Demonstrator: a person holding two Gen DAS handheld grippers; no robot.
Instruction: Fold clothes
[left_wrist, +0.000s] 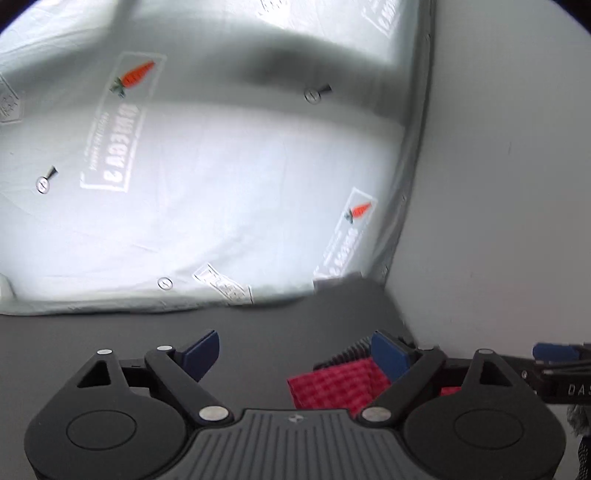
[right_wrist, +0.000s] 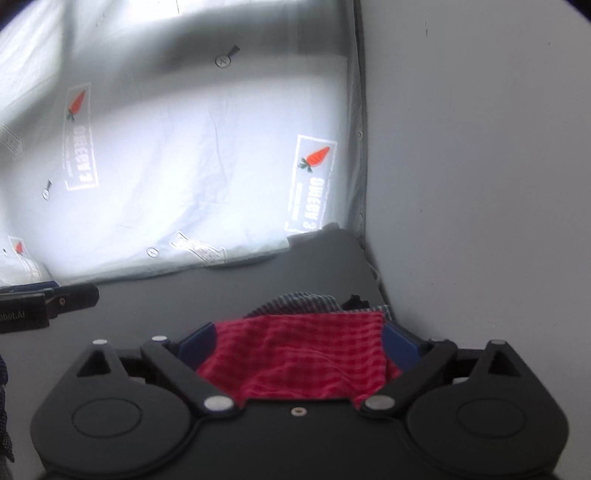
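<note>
A red checked cloth (right_wrist: 299, 354) lies on a dark grey surface (right_wrist: 221, 295), with a blue-and-white checked cloth (right_wrist: 295, 301) just behind it. My right gripper (right_wrist: 299, 343) is open, its blue pads either side of the red cloth, which fills the gap between them. In the left wrist view the red cloth (left_wrist: 332, 382) lies by the right pad (left_wrist: 388, 354). My left gripper (left_wrist: 295, 350) is open and holds nothing. The other gripper shows at the right edge (left_wrist: 561, 369) and at the left edge (right_wrist: 44, 299).
A white sheet with carrot prints (left_wrist: 184, 184) covers the bed behind the grey surface; it also shows in the right wrist view (right_wrist: 166, 166). A plain white wall (right_wrist: 480, 184) runs along the right side, also seen in the left wrist view (left_wrist: 509, 166).
</note>
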